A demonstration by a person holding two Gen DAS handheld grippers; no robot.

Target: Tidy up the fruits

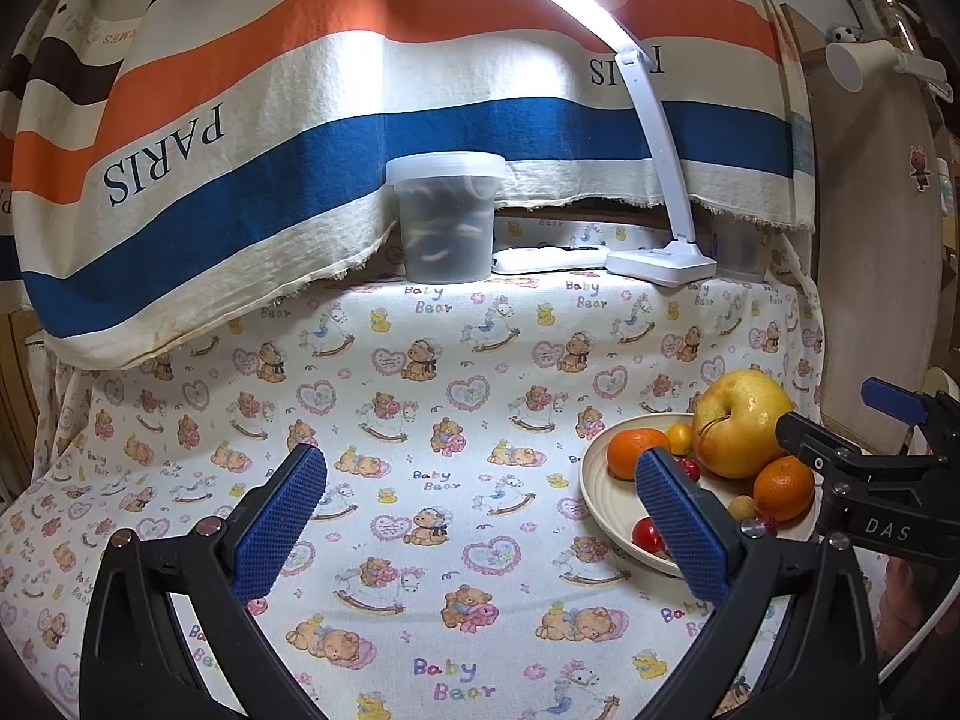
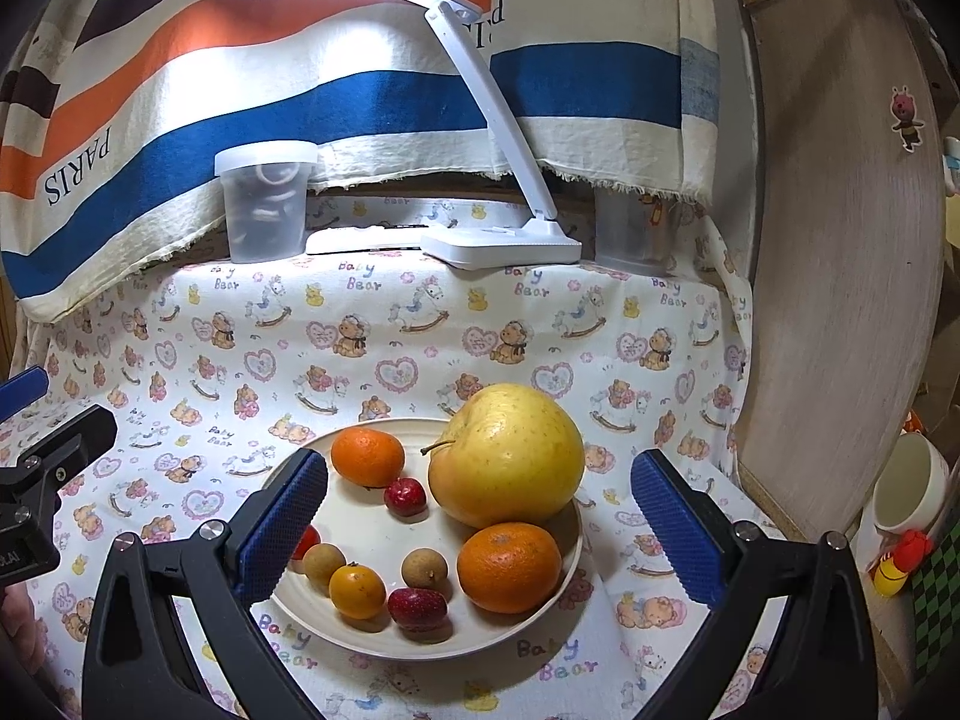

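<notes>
A cream plate (image 2: 360, 540) holds a big yellow apple (image 2: 507, 456), two oranges (image 2: 367, 456) (image 2: 509, 567), a small kumquat (image 2: 357, 591), two brown longans (image 2: 424, 568), and small red fruits (image 2: 405, 497). My right gripper (image 2: 480, 540) is open and empty, hovering over the plate's near side. My left gripper (image 1: 480, 528) is open and empty over the bear-print cloth, left of the plate (image 1: 600, 498). The apple (image 1: 741, 423) and oranges (image 1: 636, 453) show there too. The right gripper's fingers (image 1: 888, 402) reach in from the right.
At the back stand a lidded translucent tub (image 1: 445, 216), a white desk lamp (image 1: 660, 264), a flat white device (image 1: 549, 258) and a second tub (image 2: 633, 228). A striped cloth hangs behind. A wooden panel (image 2: 840, 300) and a white cup (image 2: 909, 486) are on the right.
</notes>
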